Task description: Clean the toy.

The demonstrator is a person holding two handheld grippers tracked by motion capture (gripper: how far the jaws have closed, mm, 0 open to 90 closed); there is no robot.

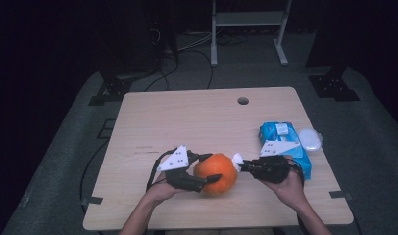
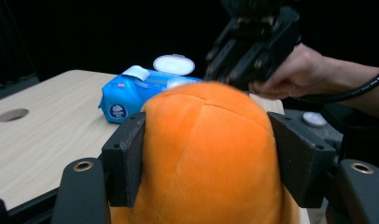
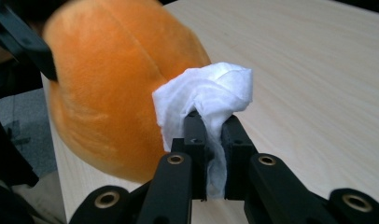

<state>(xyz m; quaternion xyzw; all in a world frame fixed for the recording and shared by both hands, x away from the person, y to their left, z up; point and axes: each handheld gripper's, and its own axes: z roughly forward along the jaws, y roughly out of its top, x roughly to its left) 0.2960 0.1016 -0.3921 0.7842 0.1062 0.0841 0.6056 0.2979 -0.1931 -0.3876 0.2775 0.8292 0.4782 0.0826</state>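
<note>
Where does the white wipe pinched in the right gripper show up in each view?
High view: the white wipe sits just right of centre, beside the orange plush ball.
Left gripper view: I cannot make it out behind the ball.
Right gripper view: centre, bunched over the jaw tips.
Shared landmark: the orange ball.

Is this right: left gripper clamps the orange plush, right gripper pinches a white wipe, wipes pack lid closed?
Not quite: the lid is open. The left gripper view shows the blue wipes pack with its white lid flipped up. The rest holds: the left gripper clamps the orange plush, and the right gripper pinches the white wipe.
</note>
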